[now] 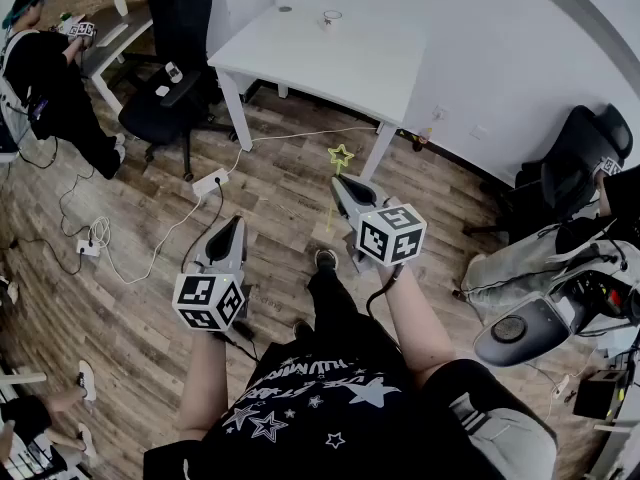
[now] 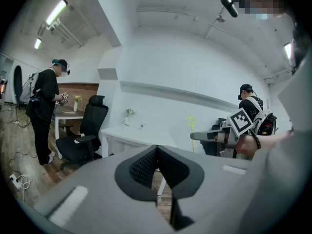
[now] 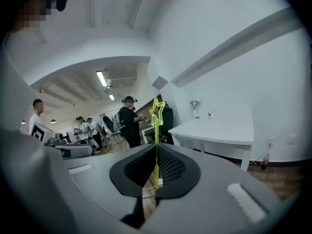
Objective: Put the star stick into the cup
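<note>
Wood-plank floor (image 1: 150,338) runs under everything, with a white cable (image 1: 170,233) trailing across it at the left. At the far left another person (image 1: 45,68) stands at a small table, and a black office chair (image 1: 170,68) sits just beside them. Beyond my hands stands the white desk (image 1: 330,58), with a small vase (image 2: 129,115) near its far edge.

My left claw (image 1: 231,226) hangs over the floor, well short of the desk's near edge. Its own view shows the ribbed pads pressed flat together with nothing between them.

My right claw (image 1: 341,182) is raised a little further forward, near the desk's front right leg. Its jaws are pinched onto the star stick (image 3: 156,152). The thin yellow-green shaft stands upright between the pads, and the outlined star sits well above the jaw tips. From the head view the star shows over the floor, just short of the desk's near edge. At the far right, a seated person's legs (image 1: 520,268) show beside another dark chair (image 1: 580,153).
</note>
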Available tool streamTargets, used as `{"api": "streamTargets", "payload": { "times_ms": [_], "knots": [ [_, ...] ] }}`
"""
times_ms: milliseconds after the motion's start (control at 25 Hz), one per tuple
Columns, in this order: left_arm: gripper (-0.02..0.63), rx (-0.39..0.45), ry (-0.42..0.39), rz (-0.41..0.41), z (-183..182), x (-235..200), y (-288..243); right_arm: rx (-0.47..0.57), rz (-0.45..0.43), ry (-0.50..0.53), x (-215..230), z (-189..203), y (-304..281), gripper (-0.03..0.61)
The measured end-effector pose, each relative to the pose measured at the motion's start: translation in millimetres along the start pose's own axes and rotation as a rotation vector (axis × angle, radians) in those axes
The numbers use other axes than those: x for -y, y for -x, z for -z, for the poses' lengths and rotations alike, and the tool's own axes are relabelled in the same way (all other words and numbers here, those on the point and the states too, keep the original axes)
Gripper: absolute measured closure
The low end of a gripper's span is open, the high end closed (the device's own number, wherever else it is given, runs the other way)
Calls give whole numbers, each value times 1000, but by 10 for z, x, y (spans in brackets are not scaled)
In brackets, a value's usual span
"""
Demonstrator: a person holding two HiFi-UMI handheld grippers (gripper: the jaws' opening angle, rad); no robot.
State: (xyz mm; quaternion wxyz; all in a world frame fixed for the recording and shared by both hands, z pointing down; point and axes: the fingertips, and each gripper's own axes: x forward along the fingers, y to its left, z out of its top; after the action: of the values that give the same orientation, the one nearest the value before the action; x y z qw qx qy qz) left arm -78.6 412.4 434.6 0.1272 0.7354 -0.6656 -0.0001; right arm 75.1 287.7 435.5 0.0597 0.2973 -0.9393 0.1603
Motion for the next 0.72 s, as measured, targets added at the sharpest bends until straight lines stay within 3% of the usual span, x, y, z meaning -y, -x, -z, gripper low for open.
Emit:
{"api": "streamTargets", "payload": {
  "times_ms": [720],
  "knots": [
    [611,-47,25,15,177,-78,-237,-39,15,-25,176,174,-175,554]
  ]
}}
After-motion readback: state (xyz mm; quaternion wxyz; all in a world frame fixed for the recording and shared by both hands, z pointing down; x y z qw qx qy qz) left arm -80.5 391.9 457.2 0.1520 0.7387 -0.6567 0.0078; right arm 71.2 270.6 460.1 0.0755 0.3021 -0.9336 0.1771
